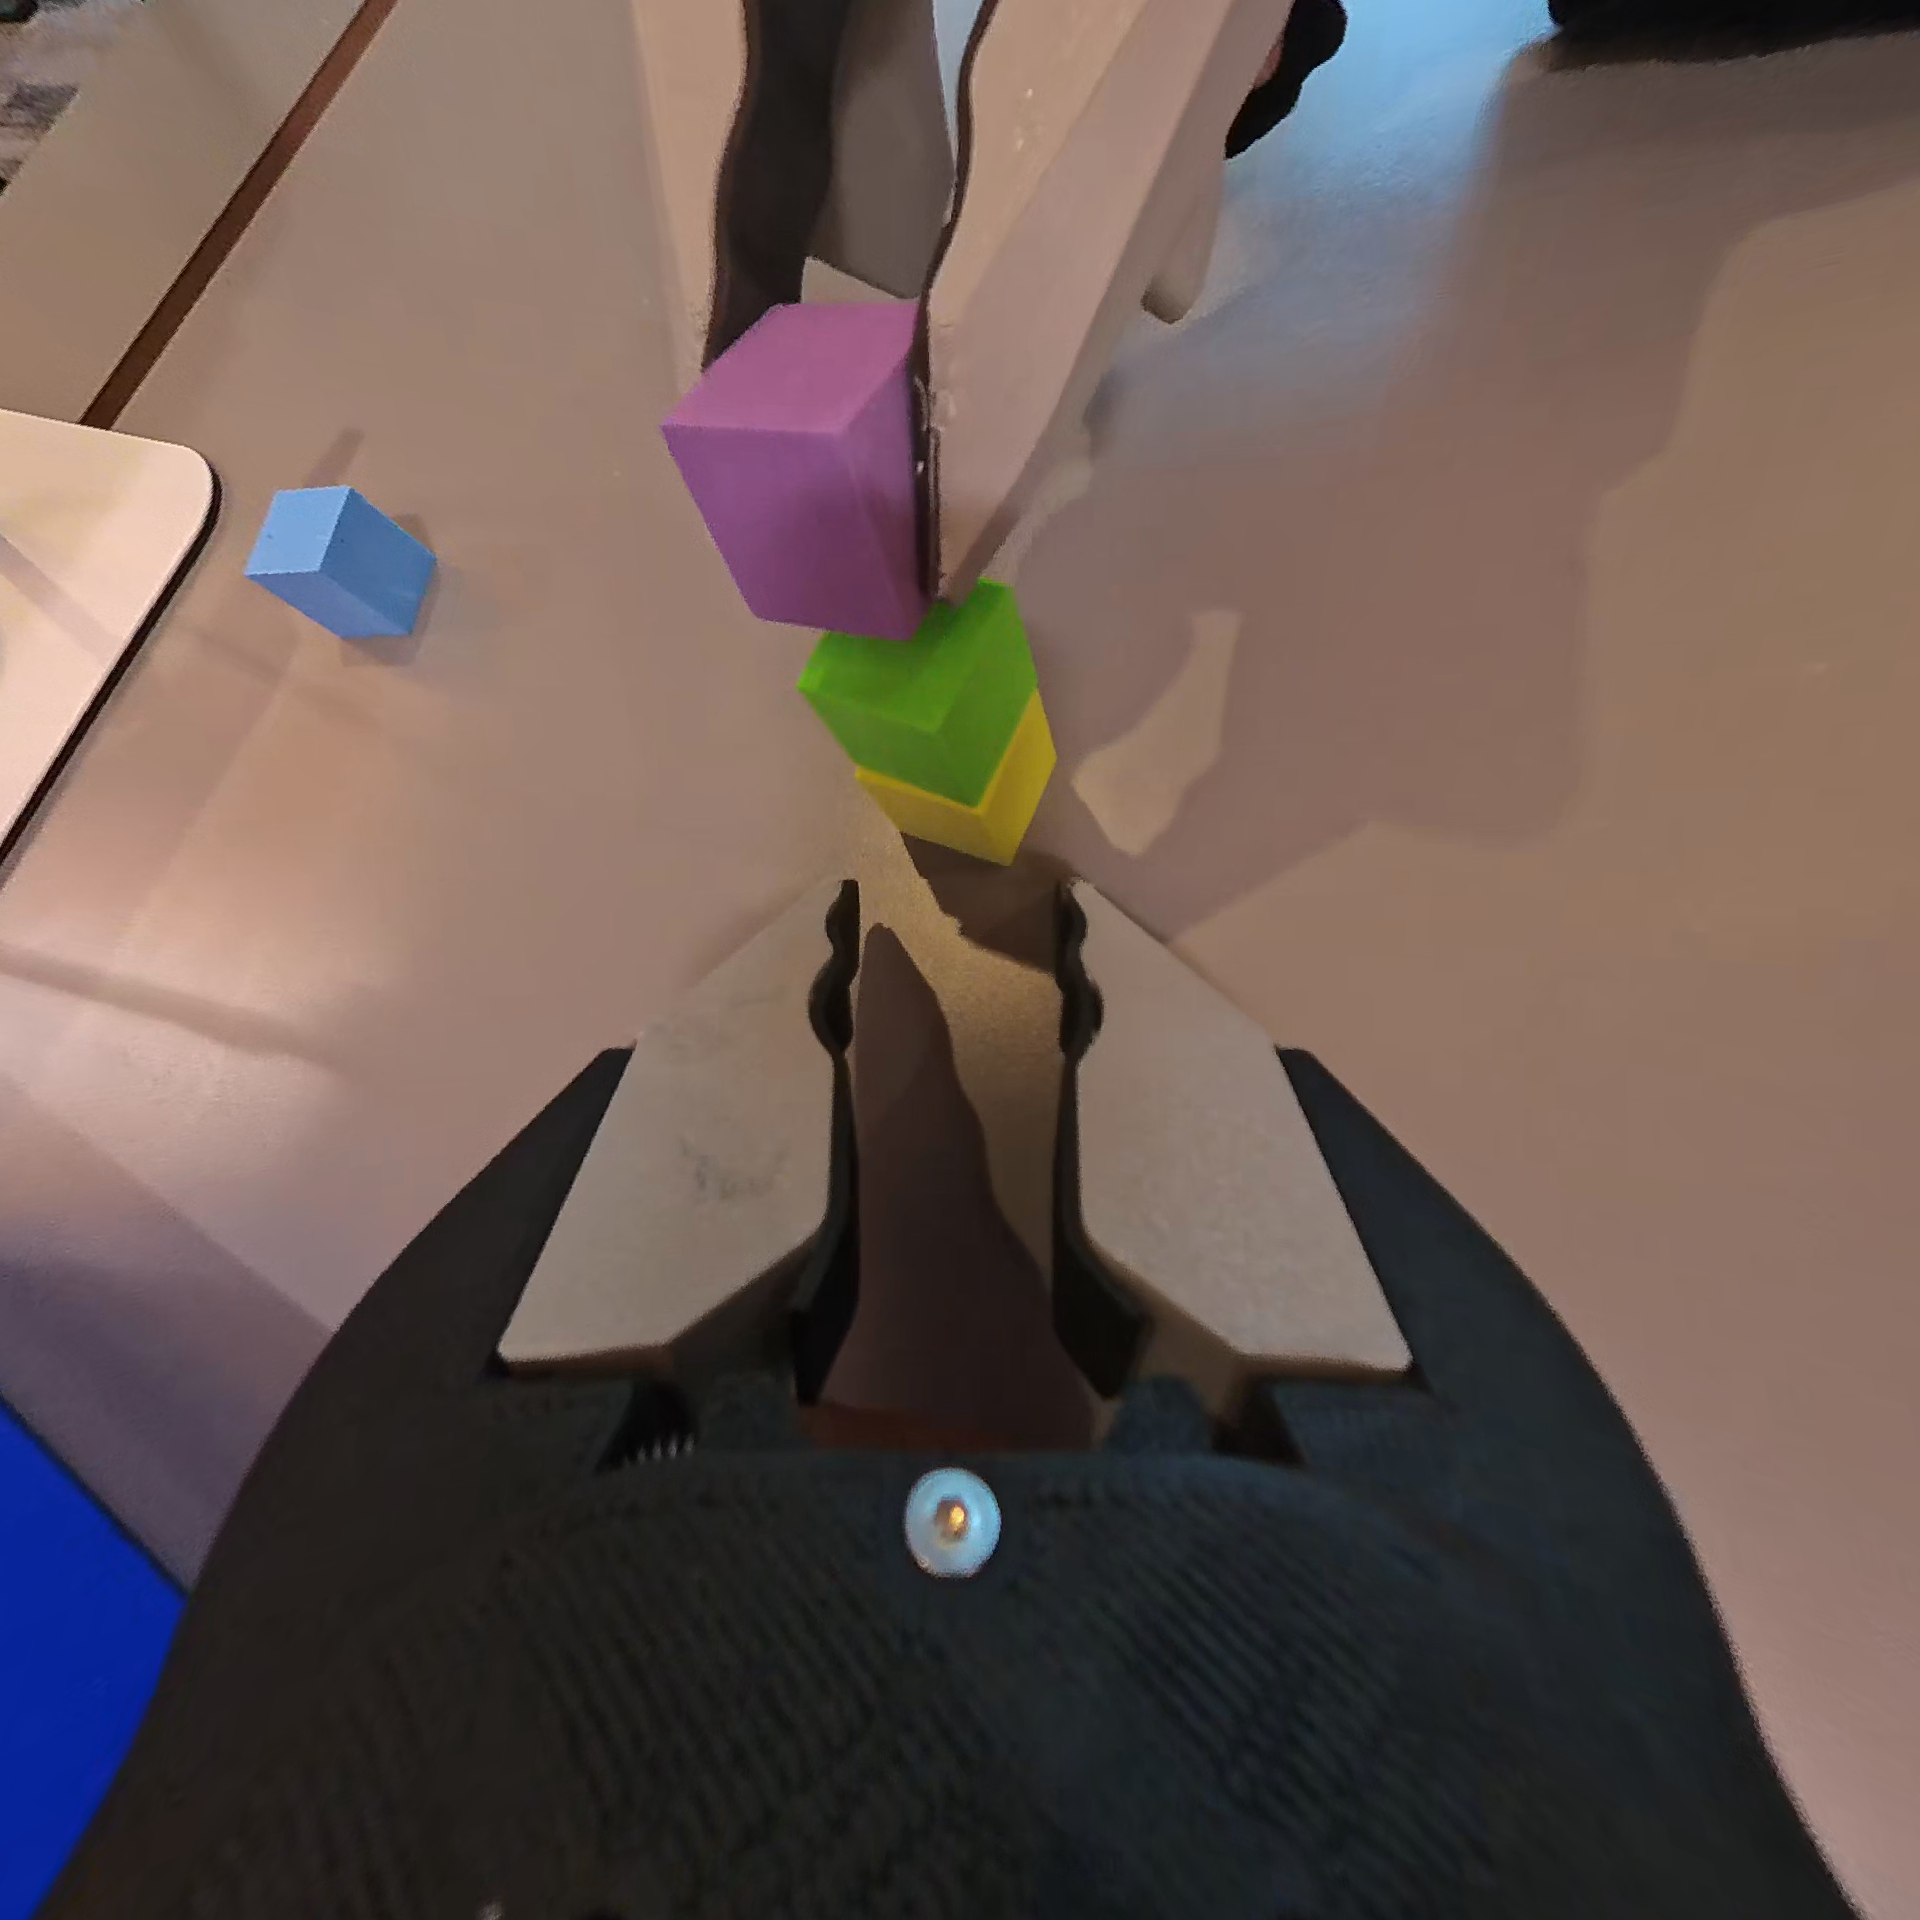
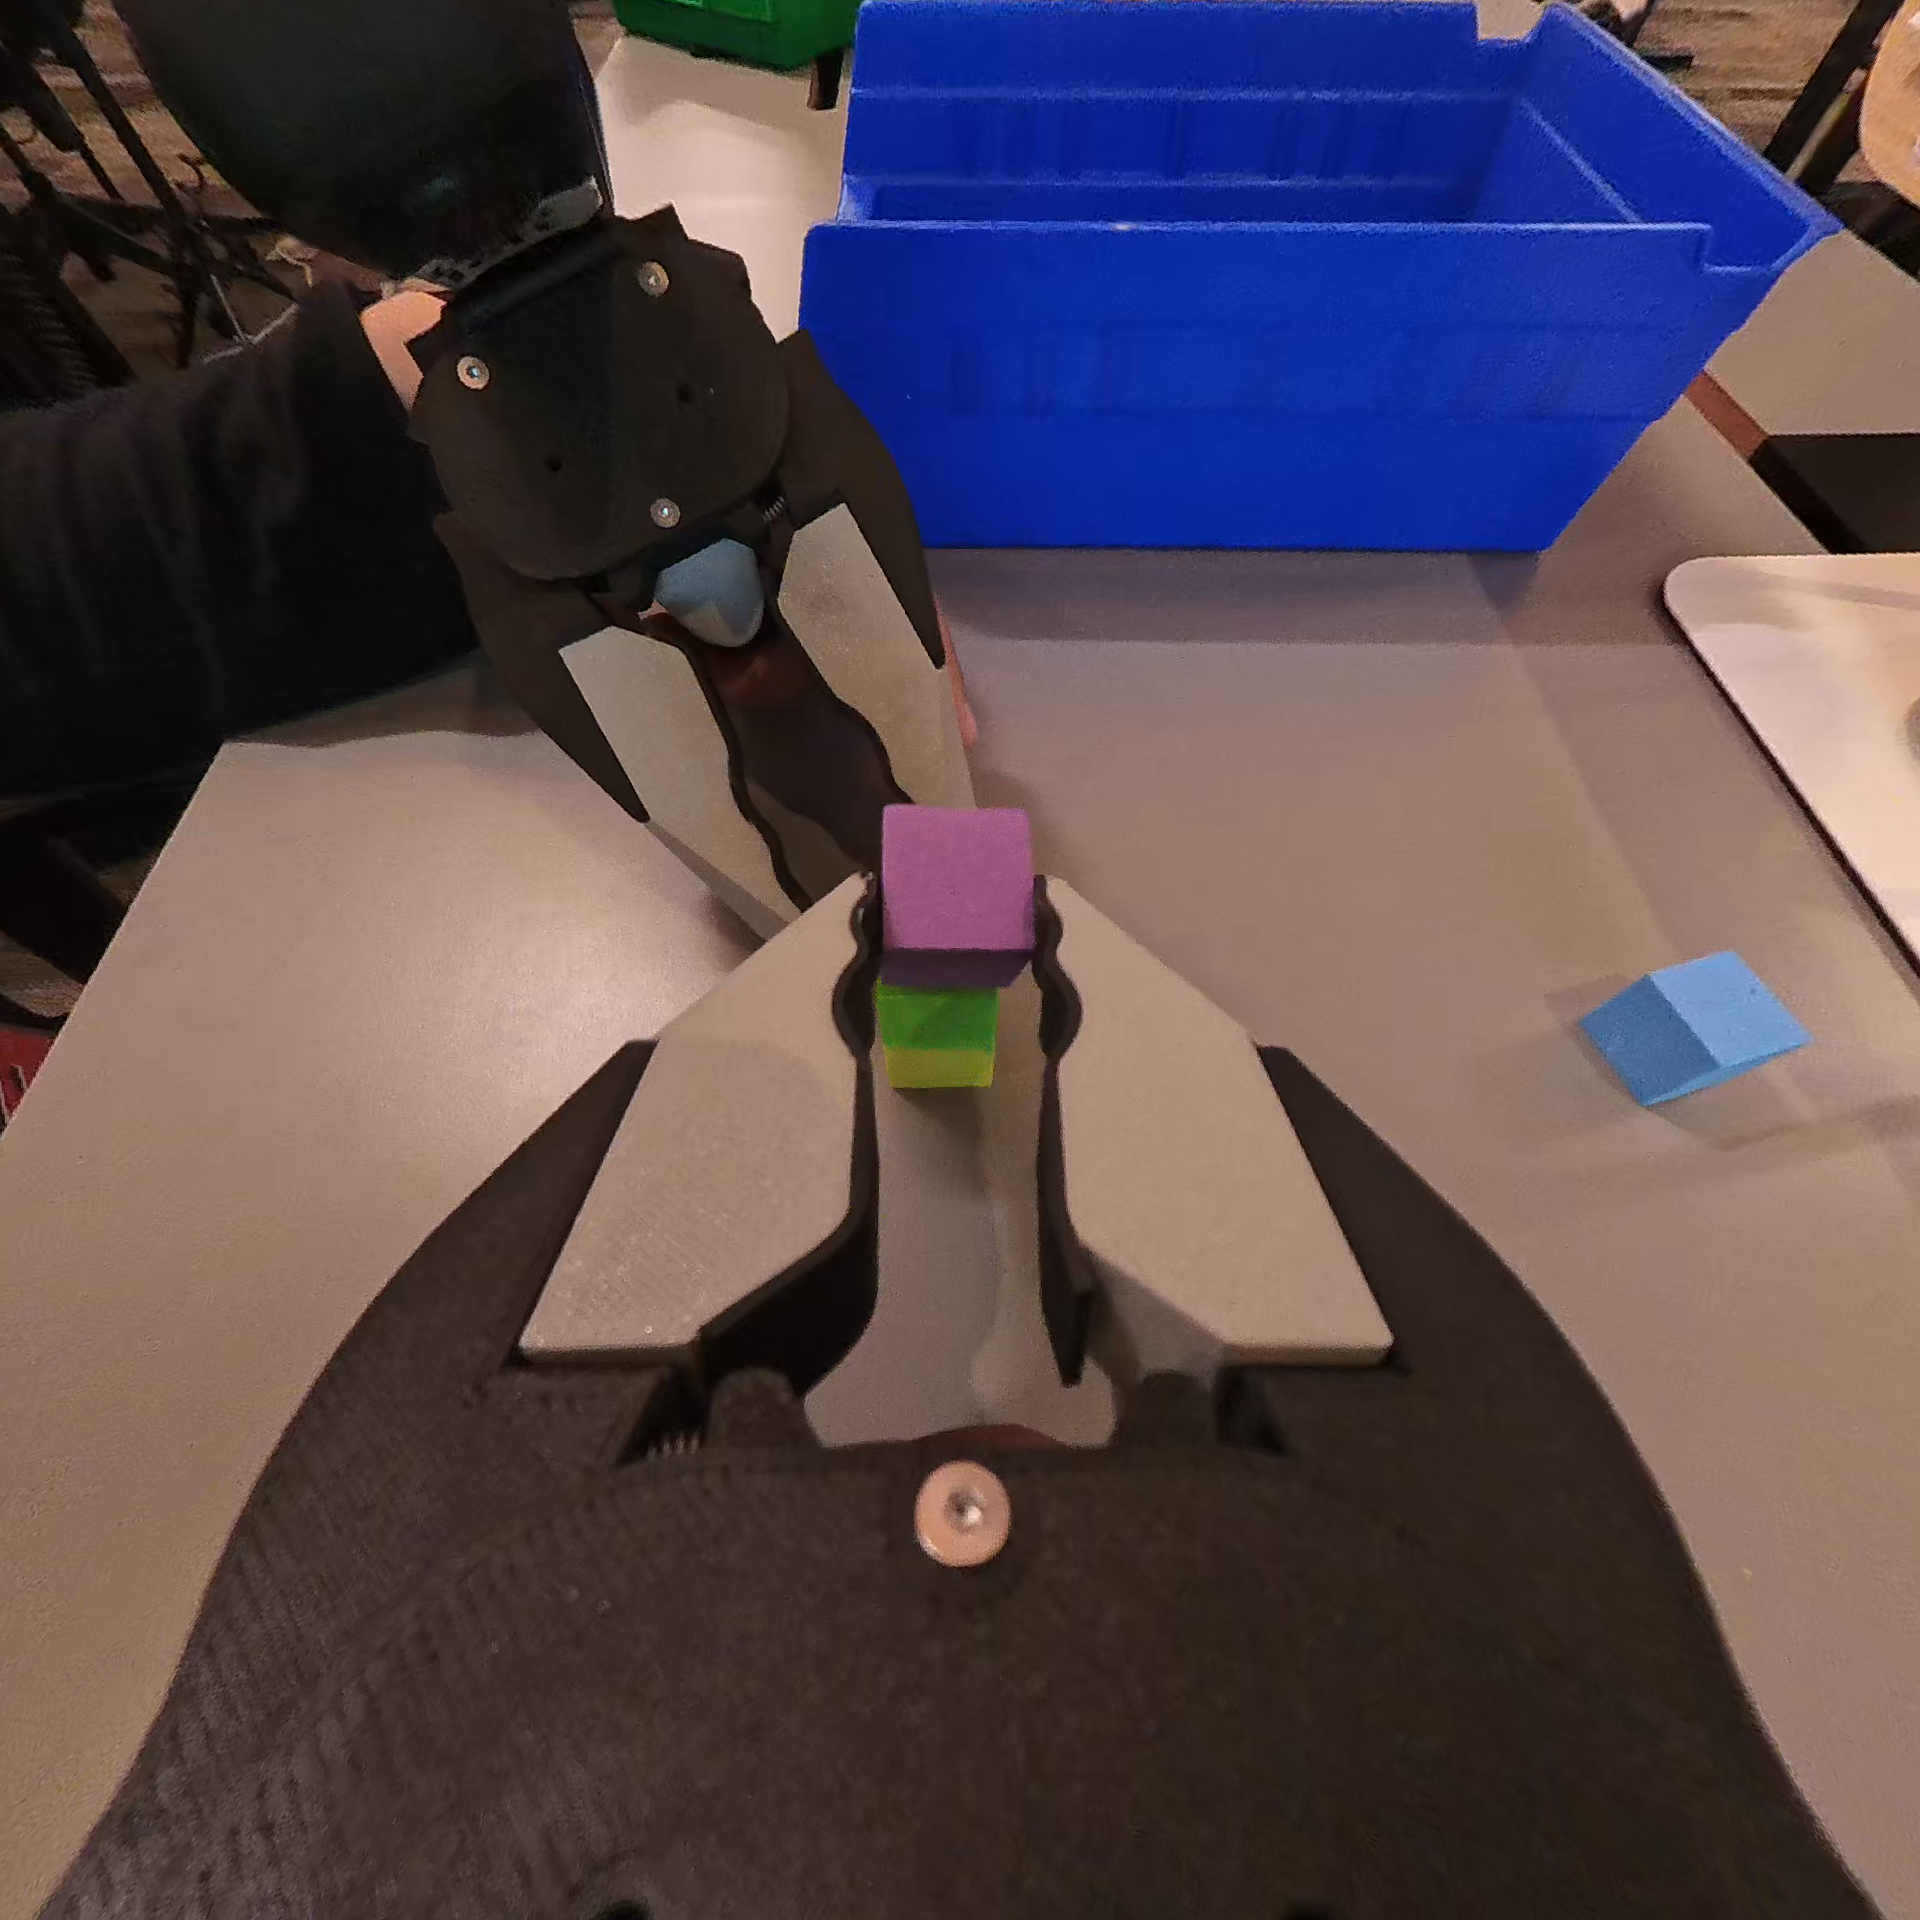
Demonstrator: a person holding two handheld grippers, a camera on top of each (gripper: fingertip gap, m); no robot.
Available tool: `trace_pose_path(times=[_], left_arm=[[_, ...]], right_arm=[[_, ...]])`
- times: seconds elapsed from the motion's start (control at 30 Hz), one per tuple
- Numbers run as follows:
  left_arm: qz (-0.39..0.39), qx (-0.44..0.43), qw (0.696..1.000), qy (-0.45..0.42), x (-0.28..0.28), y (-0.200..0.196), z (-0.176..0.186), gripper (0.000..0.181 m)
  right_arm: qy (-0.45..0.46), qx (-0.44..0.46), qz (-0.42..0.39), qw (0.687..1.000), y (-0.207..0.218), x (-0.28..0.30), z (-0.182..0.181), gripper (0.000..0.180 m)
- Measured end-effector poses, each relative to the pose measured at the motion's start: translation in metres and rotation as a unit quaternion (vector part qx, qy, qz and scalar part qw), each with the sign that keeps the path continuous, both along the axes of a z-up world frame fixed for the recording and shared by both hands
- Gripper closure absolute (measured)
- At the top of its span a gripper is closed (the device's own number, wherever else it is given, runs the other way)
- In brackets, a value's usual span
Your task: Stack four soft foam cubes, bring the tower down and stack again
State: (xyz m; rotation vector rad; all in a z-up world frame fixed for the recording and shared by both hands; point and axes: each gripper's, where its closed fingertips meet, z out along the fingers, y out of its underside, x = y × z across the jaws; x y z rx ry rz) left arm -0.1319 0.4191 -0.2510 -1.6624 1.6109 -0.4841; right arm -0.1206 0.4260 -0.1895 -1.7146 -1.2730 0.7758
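Purple cube (image 2: 956, 883) clamped in right gripper (image 2: 954, 909) jaws above green cube (image 2: 935, 1018); left gripper (image 1: 956, 904) jaws apart, empty.

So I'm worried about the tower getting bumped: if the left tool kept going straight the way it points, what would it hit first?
Most likely the yellow cube at the tower's base, with the green cube on it; both sit just beyond the left tool, whose fingers are apart and empty. Depth is hard to judge.

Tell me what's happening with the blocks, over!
Right hand-held gripper holds purple cube above green cube on yellow cube. Left hand-held gripper open, empty. Blue cube waiting aside.
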Motion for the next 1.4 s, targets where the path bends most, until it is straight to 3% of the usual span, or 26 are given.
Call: trace_pose_path(times=[0.53, 1.4], left_arm=[[0.002, 0.004, 1.000, 0.000, 0.000, 0.001, 0.000, 0.144], [0.002, 0.009, 1.000, 0.000, 0.000, 0.001, 0.001, 0.144]], right_arm=[[-0.061, 0.026, -0.007, 0.998, 0.000, -0.006, -0.019, 0.146], [-0.030, 0.024, -0.006, 0.999, 0.000, -0.004, -0.008, 0.154]])
